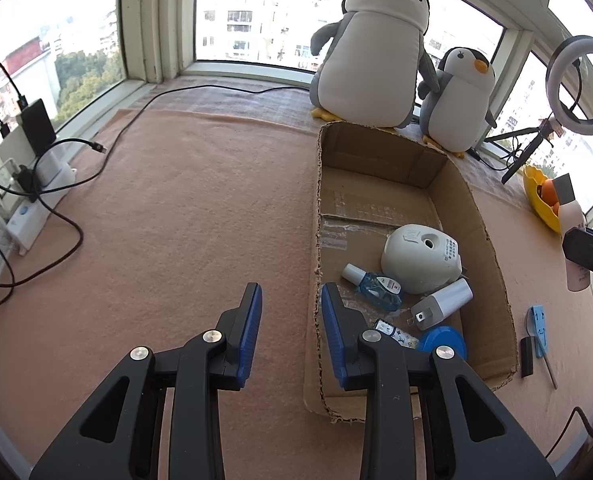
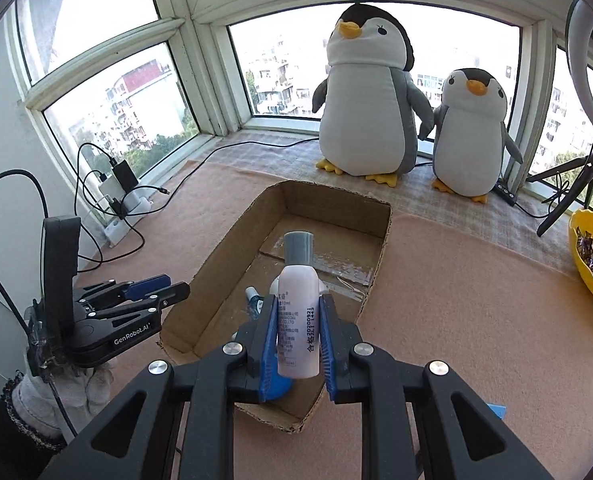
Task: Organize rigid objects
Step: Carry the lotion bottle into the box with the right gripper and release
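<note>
While R gripper (image 2: 298, 334) clamps bottle (image 2: 299, 316), L gripper (image 1: 291, 312) gapes over box (image 1: 492, 256).

Matt cloth and rough cardboard set against smooth, shiny plastics.

The peach-pink cloth covering the tabletop (image 1: 184, 216) looks matt and slightly fuzzy. The shallow brown cardboard box (image 1: 492, 248) is dull, with rough, torn corrugated edges and glossy clear tape strips on its floor. Inside it, the rounded white plastic device (image 1: 418, 258) is smooth with a soft sheen, and the small clear blue plastic bottle (image 1: 378, 290) glints. The pale pink plastic bottle with a grey matt cap (image 2: 298, 312) is smooth and semi-glossy. The right claw (image 2: 298, 344) is matt black plastic with ribbed blue pads (image 2: 268, 344) and polished metal rivets. The large grey-and-white plush penguin (image 2: 366, 104) looks soft and napped.
</note>
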### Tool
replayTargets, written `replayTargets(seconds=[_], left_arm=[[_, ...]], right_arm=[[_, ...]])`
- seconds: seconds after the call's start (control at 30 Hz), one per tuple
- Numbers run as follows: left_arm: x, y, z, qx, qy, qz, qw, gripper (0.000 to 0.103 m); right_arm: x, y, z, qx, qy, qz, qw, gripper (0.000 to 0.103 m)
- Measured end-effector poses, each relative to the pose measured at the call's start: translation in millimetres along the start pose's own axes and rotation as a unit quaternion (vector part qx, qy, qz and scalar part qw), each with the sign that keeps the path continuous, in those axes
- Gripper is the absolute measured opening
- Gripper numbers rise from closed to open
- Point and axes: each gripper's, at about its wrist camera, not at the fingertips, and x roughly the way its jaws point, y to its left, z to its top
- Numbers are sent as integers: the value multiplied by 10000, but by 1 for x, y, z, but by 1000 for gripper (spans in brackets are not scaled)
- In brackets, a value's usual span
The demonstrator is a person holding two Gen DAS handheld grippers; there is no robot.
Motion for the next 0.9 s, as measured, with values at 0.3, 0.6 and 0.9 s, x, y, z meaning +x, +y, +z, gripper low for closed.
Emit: replayTargets(seconds=[0.3,0.6,0.9], left_arm=[[10,-1,1,37,105,-43,9999,29],[23,-6,1,94,211,-202,9995,29],[31,-7,-1,95,287,-338,9990,14]], right_arm=[[27,18,6,-212,204,100,9995,18],[52,24,6,-270,453,89,9986,18],[73,27,5,-266,663,134,9974,18]])
